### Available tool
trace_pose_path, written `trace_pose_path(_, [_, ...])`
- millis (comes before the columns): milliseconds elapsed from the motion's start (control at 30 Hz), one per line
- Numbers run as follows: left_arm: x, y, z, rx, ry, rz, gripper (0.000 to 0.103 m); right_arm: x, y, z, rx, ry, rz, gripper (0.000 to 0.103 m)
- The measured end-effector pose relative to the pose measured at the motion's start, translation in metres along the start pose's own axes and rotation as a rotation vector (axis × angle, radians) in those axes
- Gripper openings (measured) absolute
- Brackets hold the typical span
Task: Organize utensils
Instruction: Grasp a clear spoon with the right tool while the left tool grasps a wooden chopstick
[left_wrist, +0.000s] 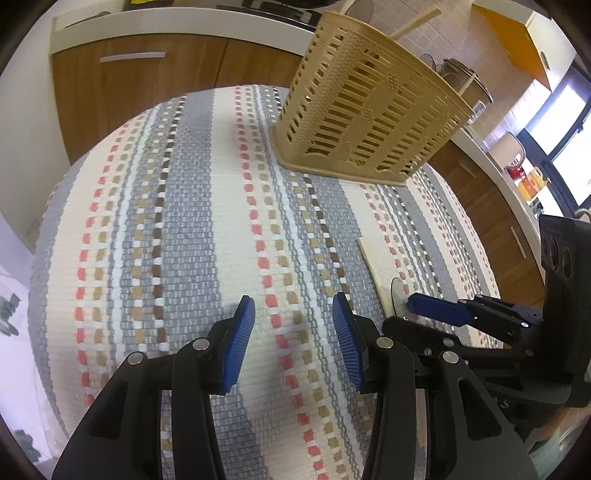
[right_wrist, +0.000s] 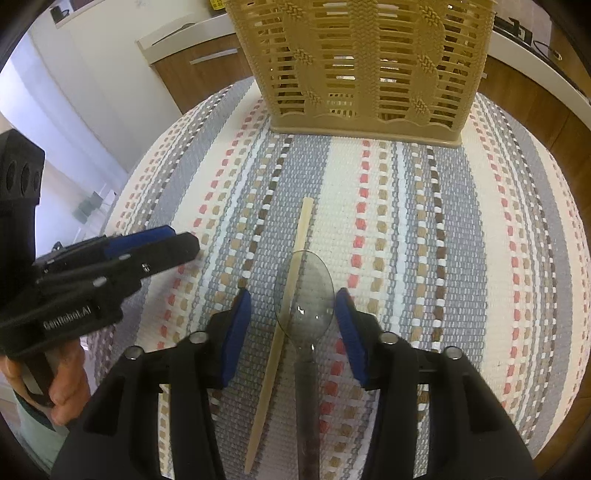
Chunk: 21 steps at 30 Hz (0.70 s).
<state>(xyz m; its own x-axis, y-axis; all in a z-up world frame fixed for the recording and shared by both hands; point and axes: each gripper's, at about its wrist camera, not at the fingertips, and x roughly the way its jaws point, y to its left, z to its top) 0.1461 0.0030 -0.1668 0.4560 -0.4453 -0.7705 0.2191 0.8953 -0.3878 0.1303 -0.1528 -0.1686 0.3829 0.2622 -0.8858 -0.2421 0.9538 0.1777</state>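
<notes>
Striped mat (right_wrist: 406, 221) lies bare around both wide-spread fingers; right gripper (right_wrist: 291, 317) straddles clear spoon (right_wrist: 304, 291), chopstick (right_wrist: 291, 273).

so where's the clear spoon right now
In the right wrist view, the clear spoon lies on the striped mat between the open right gripper fingers, overlapping a chopstick.

striped woven cloth (left_wrist: 192, 236) covers the surface, grey, cream, red and tan bands. wood-front cabinets (left_wrist: 147, 85) with a metal handle (left_wrist: 132, 56) behind it, white countertop (left_wrist: 177, 22) on top. tiled wall (left_wrist: 476, 48), pot lids (left_wrist: 461, 74) and a bright window (left_wrist: 569, 144) at right. orange and red containers (left_wrist: 528, 181) on the far counter.
</notes>
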Motion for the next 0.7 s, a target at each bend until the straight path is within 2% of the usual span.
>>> trace_pose_path(33, [0.001,-0.001,0.000,0.003,0.002,-0.001,0.041,0.000,-0.002,0.001,0.000,0.001,-0.004,0.030])
trace_pose_path(267, [0.011,-0.017,0.007,0.026,0.021,-0.011,0.041,-0.013,-0.022,-0.002,0.053,-0.022,0.019,0.030])
trace_pose_path(333, [0.017,-0.026,0.011,0.043,0.039,-0.020,0.041,-0.018,-0.031,-0.003,0.068,-0.035,-0.008,0.030])
trace_pose_path(433, [0.030,-0.043,0.018,0.081,0.081,-0.019,0.042,-0.023,-0.046,-0.003,0.088,-0.040,-0.097,0.030])
trace_pose_path(533, [0.042,-0.062,0.023,0.126,0.107,0.015,0.041,-0.026,-0.062,-0.005,0.117,-0.033,-0.127,0.030])
trace_pose_path(567, [0.046,-0.071,0.025,0.149,0.115,0.047,0.041,-0.027,-0.066,-0.005,0.125,-0.031,-0.137,0.030])
trace_pose_path(600, [0.050,-0.079,0.027,0.172,0.124,0.071,0.034,-0.029,-0.072,-0.005,0.134,-0.031,-0.154,0.030])
trace_pose_path(700, [0.060,-0.097,0.030,0.219,0.151,0.121,0.032,-0.030,-0.083,-0.005,0.155,-0.019,-0.182,0.030])
